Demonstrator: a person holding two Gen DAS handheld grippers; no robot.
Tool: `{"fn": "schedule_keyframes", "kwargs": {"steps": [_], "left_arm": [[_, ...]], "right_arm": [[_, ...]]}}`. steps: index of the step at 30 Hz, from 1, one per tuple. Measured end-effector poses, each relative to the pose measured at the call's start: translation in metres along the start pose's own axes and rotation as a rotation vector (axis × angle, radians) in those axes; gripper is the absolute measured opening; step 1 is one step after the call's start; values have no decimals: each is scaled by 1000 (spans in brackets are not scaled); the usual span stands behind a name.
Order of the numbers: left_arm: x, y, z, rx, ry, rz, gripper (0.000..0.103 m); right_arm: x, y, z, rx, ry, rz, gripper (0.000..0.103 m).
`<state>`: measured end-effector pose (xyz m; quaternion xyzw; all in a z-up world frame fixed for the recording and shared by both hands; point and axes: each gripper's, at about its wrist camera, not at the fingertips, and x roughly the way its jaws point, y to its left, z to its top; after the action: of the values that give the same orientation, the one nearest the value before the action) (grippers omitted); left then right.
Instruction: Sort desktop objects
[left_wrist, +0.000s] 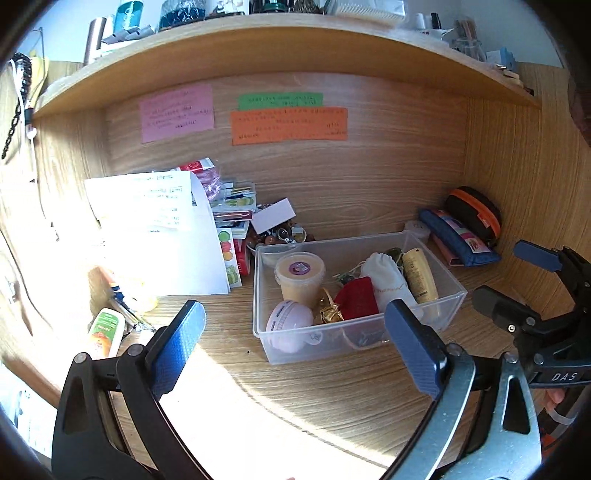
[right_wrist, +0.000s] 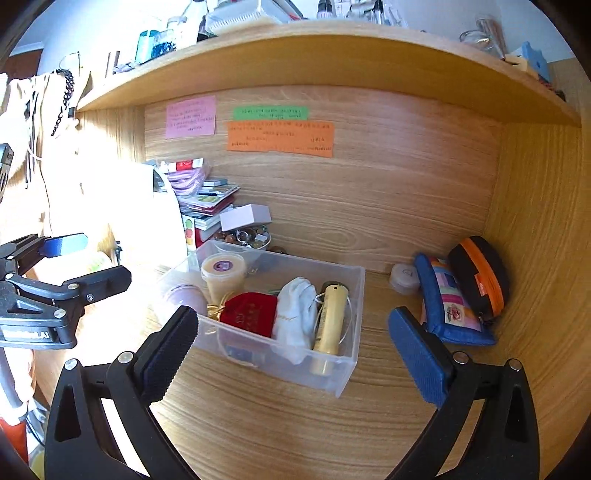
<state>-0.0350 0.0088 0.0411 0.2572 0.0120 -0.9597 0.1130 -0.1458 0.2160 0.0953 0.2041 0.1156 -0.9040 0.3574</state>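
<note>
A clear plastic box (left_wrist: 439, 271) (right_wrist: 258, 369) stands on the wooden desk. In it lie a cream tub with a purple label (left_wrist: 300, 271) (right_wrist: 223, 267), a pink round case (left_wrist: 288, 317), a red pouch (left_wrist: 356, 297) (right_wrist: 251, 312), a white drawstring bag (left_wrist: 388, 280) (right_wrist: 297, 310) and a yellow tube (left_wrist: 419, 275) (right_wrist: 330, 317). My left gripper (left_wrist: 295, 310) (right_wrist: 92, 260) hangs open before the box's left front, nothing between its blue pads. On the box's right side my right gripper (right_wrist: 293, 315) (left_wrist: 517, 277) is also open and holds nothing.
A blue pencil pouch (right_wrist: 447, 306), a black and orange case (right_wrist: 480, 277) and a small round jar (right_wrist: 404, 278) sit in the back right corner. Papers and booklets (left_wrist: 159, 236), a bowl of trinkets (left_wrist: 280, 236) and a white-green tube (left_wrist: 105, 330) crowd the left. A shelf overhangs the desk.
</note>
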Motion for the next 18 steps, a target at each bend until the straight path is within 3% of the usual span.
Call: {"fn": "schedule_keyframes", "kwargs": {"steps": [10, 18], "left_arm": [[-23, -11, -14, 17, -48, 40, 99], [-25, -18, -19, 12, -53, 20, 99]], "right_arm": [[-28, 2, -17, 70, -23, -37, 103], [-35, -1, -24, 86, -22, -53, 103]]}}
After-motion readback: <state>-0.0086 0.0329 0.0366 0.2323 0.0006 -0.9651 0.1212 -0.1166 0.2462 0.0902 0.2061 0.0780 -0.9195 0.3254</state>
